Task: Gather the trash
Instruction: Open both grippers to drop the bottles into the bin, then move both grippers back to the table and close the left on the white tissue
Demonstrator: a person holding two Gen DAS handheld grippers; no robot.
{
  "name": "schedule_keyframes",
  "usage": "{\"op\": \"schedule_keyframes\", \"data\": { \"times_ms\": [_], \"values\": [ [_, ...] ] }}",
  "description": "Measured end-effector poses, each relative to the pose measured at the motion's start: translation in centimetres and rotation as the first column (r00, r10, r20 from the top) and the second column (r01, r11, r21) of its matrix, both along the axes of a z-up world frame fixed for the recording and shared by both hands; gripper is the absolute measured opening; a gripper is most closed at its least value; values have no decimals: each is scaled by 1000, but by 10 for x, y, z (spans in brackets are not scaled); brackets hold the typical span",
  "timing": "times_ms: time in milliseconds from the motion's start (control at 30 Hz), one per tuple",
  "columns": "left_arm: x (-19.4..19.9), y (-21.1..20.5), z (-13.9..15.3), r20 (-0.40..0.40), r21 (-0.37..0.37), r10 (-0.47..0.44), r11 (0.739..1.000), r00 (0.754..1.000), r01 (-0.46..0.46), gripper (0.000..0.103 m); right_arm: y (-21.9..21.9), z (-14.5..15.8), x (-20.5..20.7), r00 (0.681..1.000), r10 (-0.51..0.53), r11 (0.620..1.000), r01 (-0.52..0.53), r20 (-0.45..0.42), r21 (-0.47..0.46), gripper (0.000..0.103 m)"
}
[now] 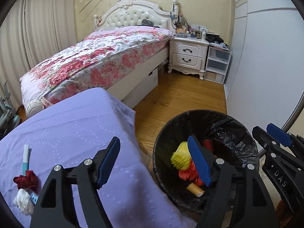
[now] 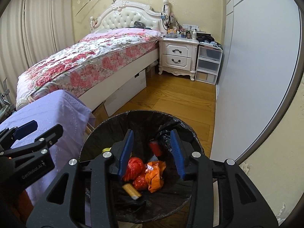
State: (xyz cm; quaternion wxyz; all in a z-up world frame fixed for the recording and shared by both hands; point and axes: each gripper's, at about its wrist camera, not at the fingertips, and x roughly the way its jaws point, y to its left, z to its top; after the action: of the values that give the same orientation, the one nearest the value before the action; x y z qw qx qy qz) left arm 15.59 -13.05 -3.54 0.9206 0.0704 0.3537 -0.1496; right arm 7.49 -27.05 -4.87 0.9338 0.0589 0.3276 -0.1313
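Claws empty over the bin, trash left on the tabletop

Both the left claw (image 1: 154, 163) and right claw (image 2: 153, 153) hang with jaws spread, holding nothing, above the black-lined trash bin (image 2: 91, 133), which already holds orange and red wrappers (image 2: 152, 172). A red ribbon wad (image 1: 25, 179), white crumpled paper (image 1: 23, 201) and a blue-white tube (image 1: 25, 161) lie at the near-left of the purple-covered tabletop (image 1: 76, 125). Risk, as I judge it: the loose cloth may bunch under a pinch, or the clustered pieces may be grabbed together and one dropped on the floor.
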Motion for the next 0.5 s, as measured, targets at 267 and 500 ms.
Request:
{"op": "schedule_keyframes", "data": {
  "times_ms": [267, 500],
  "values": [
    [-29, 51, 11, 36, 25, 87, 996, 996, -88, 73, 26, 6, -10, 998, 66, 997, -66, -4, 41, 46],
    [-50, 118, 10, 43, 46, 224, 973, 974, -226, 73, 72, 5, -16, 984, 177, 982, -175, -24, 70, 47]
  ]
}}
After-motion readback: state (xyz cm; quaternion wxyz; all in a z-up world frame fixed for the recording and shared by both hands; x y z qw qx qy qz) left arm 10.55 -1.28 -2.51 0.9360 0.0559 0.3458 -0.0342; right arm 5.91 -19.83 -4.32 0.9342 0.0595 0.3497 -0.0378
